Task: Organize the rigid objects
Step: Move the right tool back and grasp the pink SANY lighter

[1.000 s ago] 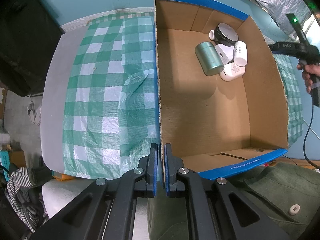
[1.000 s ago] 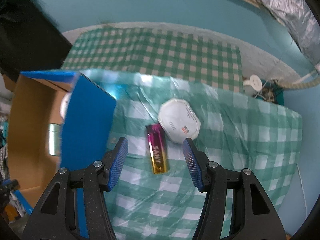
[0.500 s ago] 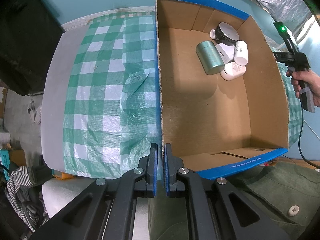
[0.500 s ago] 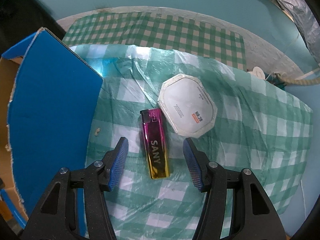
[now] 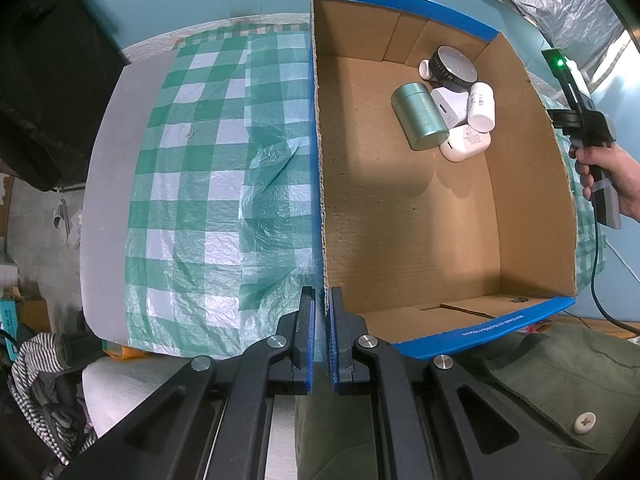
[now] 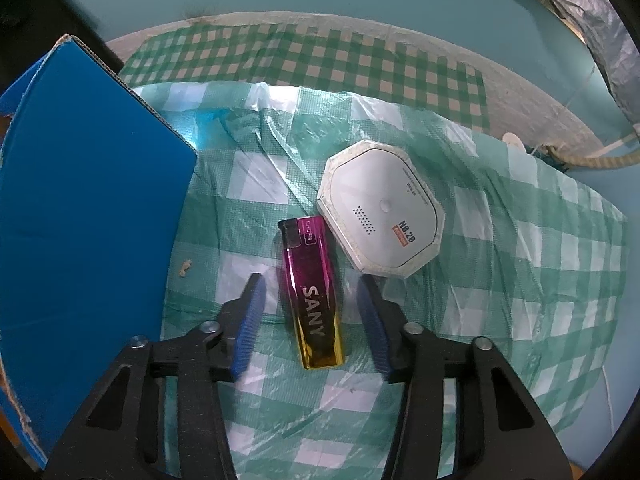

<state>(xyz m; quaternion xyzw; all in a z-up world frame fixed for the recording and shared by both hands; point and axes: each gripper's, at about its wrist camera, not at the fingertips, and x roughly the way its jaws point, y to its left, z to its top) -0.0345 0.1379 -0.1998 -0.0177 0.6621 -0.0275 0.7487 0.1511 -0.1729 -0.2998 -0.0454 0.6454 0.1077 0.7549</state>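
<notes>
Right hand-held gripper (image 6: 311,314) lowered, closing around lighter (image 6: 314,294), untouched; left (image 5: 321,334) clamps box (image 5: 528,184) wall, green tin (image 5: 420,120) inside.

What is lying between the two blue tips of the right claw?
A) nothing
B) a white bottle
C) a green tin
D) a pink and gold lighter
D: the lighter lies on the checked cloth between the right claw tips, not yet pinched.

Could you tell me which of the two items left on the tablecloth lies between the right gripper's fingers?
The pink-and-gold lighter; the white octagonal device lies beyond the fingers.
</notes>
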